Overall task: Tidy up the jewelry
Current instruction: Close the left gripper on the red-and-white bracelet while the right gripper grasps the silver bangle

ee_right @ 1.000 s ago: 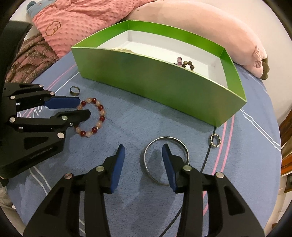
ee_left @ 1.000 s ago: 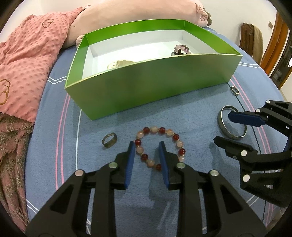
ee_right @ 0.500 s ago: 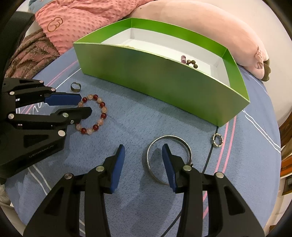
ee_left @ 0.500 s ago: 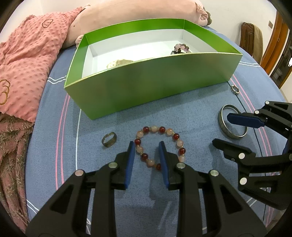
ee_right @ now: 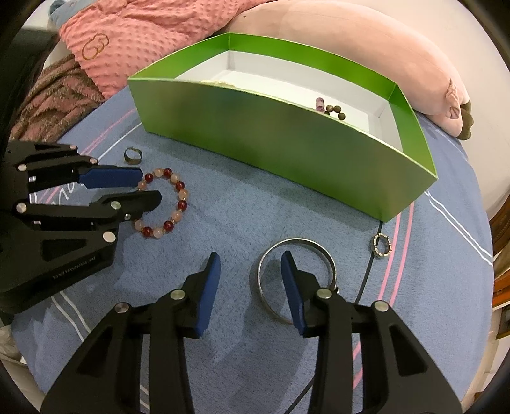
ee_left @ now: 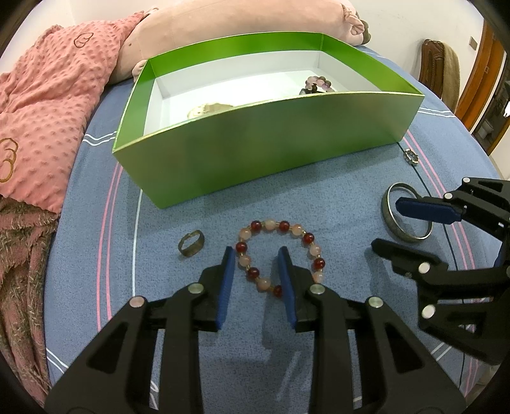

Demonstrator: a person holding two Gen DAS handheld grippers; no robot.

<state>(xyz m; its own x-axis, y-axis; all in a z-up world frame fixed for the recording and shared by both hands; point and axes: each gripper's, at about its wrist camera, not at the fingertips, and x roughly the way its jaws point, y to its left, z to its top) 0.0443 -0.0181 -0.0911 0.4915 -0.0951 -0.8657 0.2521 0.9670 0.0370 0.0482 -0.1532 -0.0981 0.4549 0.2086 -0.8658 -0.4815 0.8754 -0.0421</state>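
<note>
A red and pink bead bracelet lies on the blue cloth; it also shows in the right wrist view. My left gripper is open, its jaws either side of the bracelet's near left beads. A silver bangle lies to the right, also in the left wrist view. My right gripper is open, its right jaw inside the bangle and its left jaw outside its rim. A green box behind holds a beaded bracelet and a pale piece.
A dull band ring lies left of the bead bracelet. A small sparkly ring lies right of the bangle. A pink blanket and a pink pillow lie behind the box. A thin dark cable crosses the cloth.
Both grippers have drawn slightly closer to the cloth and their pieces. The jaws' opening is unchanged, and no jewelry has moved.
</note>
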